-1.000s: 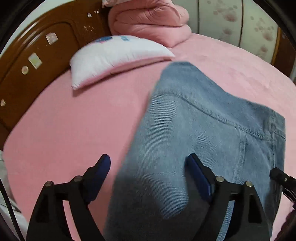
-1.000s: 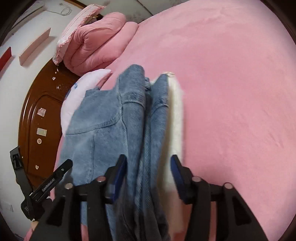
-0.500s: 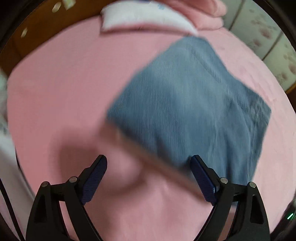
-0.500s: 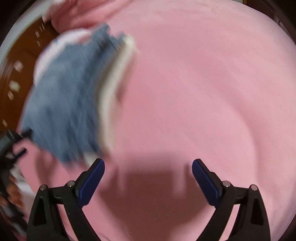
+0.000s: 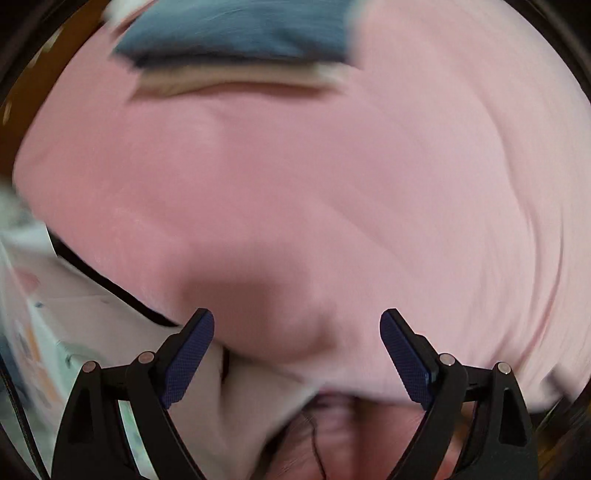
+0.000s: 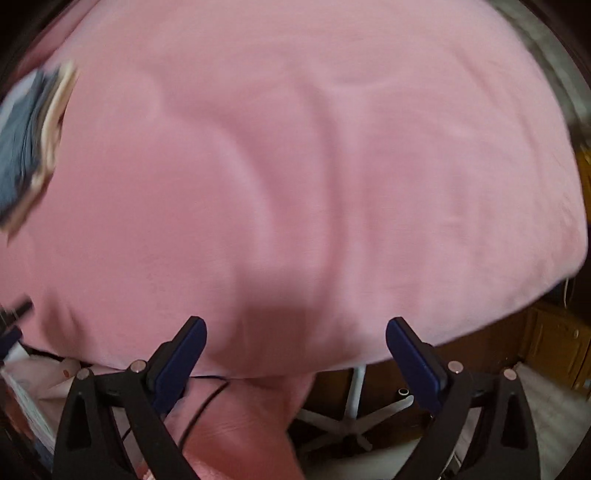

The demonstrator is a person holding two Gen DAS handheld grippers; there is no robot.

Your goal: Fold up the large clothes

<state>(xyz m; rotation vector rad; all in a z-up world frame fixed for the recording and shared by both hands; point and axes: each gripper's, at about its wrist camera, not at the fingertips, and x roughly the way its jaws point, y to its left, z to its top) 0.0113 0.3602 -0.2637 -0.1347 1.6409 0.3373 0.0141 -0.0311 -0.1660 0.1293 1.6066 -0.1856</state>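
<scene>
Left claw [image 5: 297,350] spread wide, empty, over the near edge of the pink bed [image 5: 332,184]. Folded jeans [image 5: 236,29] lie far off at the bed's head, blurred. Half a second ago they lay just ahead of the fingers. Right claw [image 6: 295,350] also wide, empty; wide bare bedding ahead, white chair base [image 6: 354,406] below the bed edge.

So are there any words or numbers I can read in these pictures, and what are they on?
None can be read.
White patterned cloth at the left edge of the left wrist view: coloured marks, too blurred to tell if they are letters.
Folded denim garment: no label shows.
Pink bed sheet: plain.
Left gripper and right gripper, both open: no markings visible.
</scene>
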